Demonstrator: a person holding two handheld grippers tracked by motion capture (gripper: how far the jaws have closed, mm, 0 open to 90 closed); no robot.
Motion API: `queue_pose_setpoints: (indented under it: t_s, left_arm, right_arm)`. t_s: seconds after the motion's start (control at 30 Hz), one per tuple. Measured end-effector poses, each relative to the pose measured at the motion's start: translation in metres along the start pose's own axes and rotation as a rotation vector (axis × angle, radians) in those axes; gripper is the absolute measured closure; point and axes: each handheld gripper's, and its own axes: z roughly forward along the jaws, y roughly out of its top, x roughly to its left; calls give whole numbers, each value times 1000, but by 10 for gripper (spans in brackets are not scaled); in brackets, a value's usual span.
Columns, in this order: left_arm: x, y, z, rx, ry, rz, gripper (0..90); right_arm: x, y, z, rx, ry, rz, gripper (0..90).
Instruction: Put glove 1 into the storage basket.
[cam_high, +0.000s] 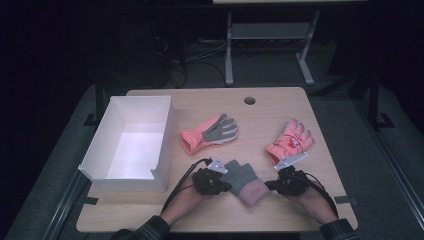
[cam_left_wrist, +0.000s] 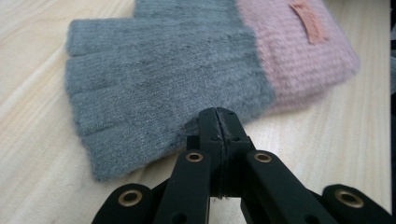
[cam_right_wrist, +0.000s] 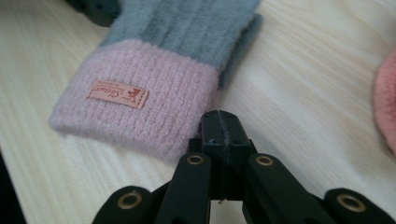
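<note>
**Two closed grippers flank a grey and pink knit glove**

In the high view, a fuzzy knit glove with a grey finger part and a pale pink ribbed cuff (cam_high: 243, 181) lies flat on the light wooden table (cam_high: 280, 115), in the lower middle of the frame. The left gripper (cam_high: 226, 186) sits just left of it, near the grey end, and the right gripper (cam_high: 270, 185) just right of it, near the pink cuff. A hand and a plaid sleeve come in from the bottom edge behind each tool.

In the left gripper view, the two black jaws are pressed flat together with nothing between them, their tips at the lower edge of the grey finger part (cam_left_wrist: 154, 93), in the centre of the frame; whether they touch the knit I cannot tell. The cuff with its small tan label fills the upper right.

In the right gripper view, the jaws are likewise pressed together and empty, their tips just beside the lower right corner of the pink cuff (cam_right_wrist: 140, 102), which bears a tan leather label.

Farther up the high view, a pink glove with a grey palm (cam_high: 210, 133) lies at centre, another pink glove with a patterned back (cam_high: 291, 141) at right, and an open white rectangular box (cam_high: 131, 174) at left.
</note>
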Motion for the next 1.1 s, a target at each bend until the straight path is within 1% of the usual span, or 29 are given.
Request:
queue_pose_setpoints:
  t_s: [0.03,0.07,0.17,0.2,0.23,0.27,0.33,0.37,0.4,0.43,0.47,0.5,0.6,0.63,0.67,0.7,0.73,0.77,0.83,0.87,0.93,0.97,1.0,1.07,1.1]
  left_arm:
    - [2,1,-1,8,0,10,895]
    - [3,1,0,-6,-2,-13,895]
    - [8,4,0,-1,6,-10,895]
    - [9,5,1,-7,8,-21,895]
    - [11,6,0,-2,13,-11,895]
    - [12,6,0,-11,15,-21,895]
    - [15,8,-1,-8,20,-17,895]
    - [16,9,-1,-6,25,-13,895]
    - [16,10,0,-17,28,-20,895]
    - [18,11,-1,-9,28,-13,895]
    - [19,12,1,-20,31,-24,895]
    - [21,12,0,-12,33,-16,895]
    - [24,14,1,-13,33,-19,894]
    - [25,14,2,-18,32,-27,894]
    - [25,15,3,-28,32,-42,894]
    - [26,16,3,-21,33,-33,894]
    - [26,16,3,-27,35,-42,894]
    - [27,17,3,-25,36,-38,894]
    - [28,18,4,-29,34,-42,894]
    - [30,19,4,-22,34,-35,894]
    - [30,21,5,-34,38,-45,891]
    - [31,21,5,-33,40,-40,891]
    - [31,21,5,-34,41,-40,891]
    - [32,22,5,-37,43,-49,891]
    - [33,23,5,-32,43,-39,891]
  right_arm:
    - [0,0,0,-2,4,-14,900]
    - [2,1,1,-1,8,-8,900]
    - [5,2,3,-3,26,-15,900]
    - [7,2,5,0,38,-26,900]
    - [7,2,5,0,38,-26,900]
    - [9,2,5,2,43,-28,900]
    - [13,3,6,8,54,-34,900]
    - [14,4,7,5,61,-44,900]
    - [16,4,8,6,69,-47,900]
    - [18,5,9,6,76,-53,900]
    - [19,6,10,7,86,-60,900]
    - [21,6,11,10,93,-67,900]
    - [27,8,15,15,112,-99,900]
    - [29,9,16,16,119,-97,900]
    - [32,10,18,17,127,-116,900]
    - [32,10,18,17,127,-116,900]
    - [34,11,19,17,134,-120,900]
    - [36,11,20,17,143,-114,900]
    - [40,12,21,12,155,-128,900]
    - [42,13,22,15,156,-132,900]
    - [46,16,25,16,160,-146,900]
    - [48,17,27,17,164,-152,900]
    - [51,18,28,18,173,-149,900]
    - [55,21,32,15,181,-162,900]
    - [58,22,34,11,189,-163,900]
